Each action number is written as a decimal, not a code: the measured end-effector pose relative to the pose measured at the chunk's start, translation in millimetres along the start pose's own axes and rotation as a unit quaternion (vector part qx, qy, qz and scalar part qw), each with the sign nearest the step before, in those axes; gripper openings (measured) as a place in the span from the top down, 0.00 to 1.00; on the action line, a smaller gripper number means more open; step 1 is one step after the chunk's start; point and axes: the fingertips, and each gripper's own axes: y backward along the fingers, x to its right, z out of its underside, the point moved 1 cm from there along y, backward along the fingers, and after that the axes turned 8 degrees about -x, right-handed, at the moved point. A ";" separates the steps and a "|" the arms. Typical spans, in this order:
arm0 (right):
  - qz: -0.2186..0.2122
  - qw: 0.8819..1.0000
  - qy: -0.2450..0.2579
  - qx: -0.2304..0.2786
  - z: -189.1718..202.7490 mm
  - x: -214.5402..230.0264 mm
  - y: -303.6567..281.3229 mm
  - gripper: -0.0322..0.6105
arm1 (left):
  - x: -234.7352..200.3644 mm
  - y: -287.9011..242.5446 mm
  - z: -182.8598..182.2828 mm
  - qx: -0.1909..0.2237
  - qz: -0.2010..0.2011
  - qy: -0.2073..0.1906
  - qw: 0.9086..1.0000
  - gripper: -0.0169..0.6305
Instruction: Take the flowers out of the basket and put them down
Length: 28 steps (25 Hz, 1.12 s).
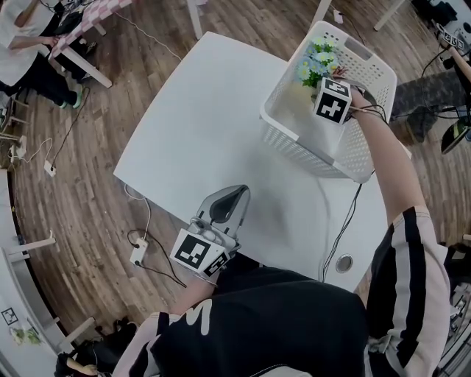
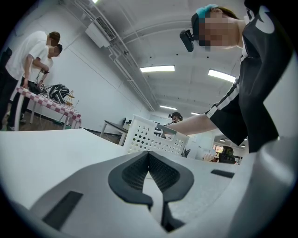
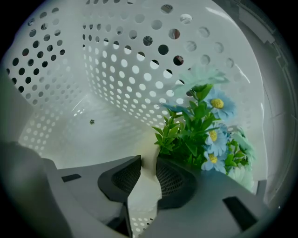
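Note:
A bunch of blue and white flowers (image 1: 318, 57) with green leaves stands in the far corner of a white perforated basket (image 1: 294, 140) at the table's far right. My right gripper (image 1: 331, 99) reaches down into the basket. In the right gripper view its jaws (image 3: 148, 160) stand a narrow gap apart, closed on a pale cream base of the flowers (image 3: 209, 130), with the basket wall (image 3: 116, 69) behind. My left gripper (image 1: 234, 193) rests shut and empty near the table's front edge. In its own view, the left gripper (image 2: 149, 154) faces the basket (image 2: 149, 139).
The white table (image 1: 213, 118) has a round cable hole (image 1: 344, 263) near its front right. A power strip (image 1: 138, 254) and cables lie on the wooden floor at left. People (image 2: 32, 56) stand at a checked table (image 1: 81, 22) far left.

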 end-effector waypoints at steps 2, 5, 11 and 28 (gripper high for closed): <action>-0.005 1.000 0.001 0.001 -0.6 0.5 0.4 0.78 | 0.0 0.8 -0.2 0.000 0.001 -0.002 1.000 0.97; -0.015 1.000 -0.003 -0.001 -1.2 1.9 1.0 0.79 | -1.5 2.4 -0.2 -0.001 0.001 -0.003 1.000 0.97; -0.015 1.000 -0.012 -0.006 2.3 2.5 4.3 0.81 | -2.8 5.0 -1.3 0.001 -0.001 -0.005 1.000 0.97; -0.006 0.999 0.031 0.017 -3.2 -14.8 56.6 0.81 | 13.0 -9.9 -16.7 0.011 0.035 -0.029 0.999 0.97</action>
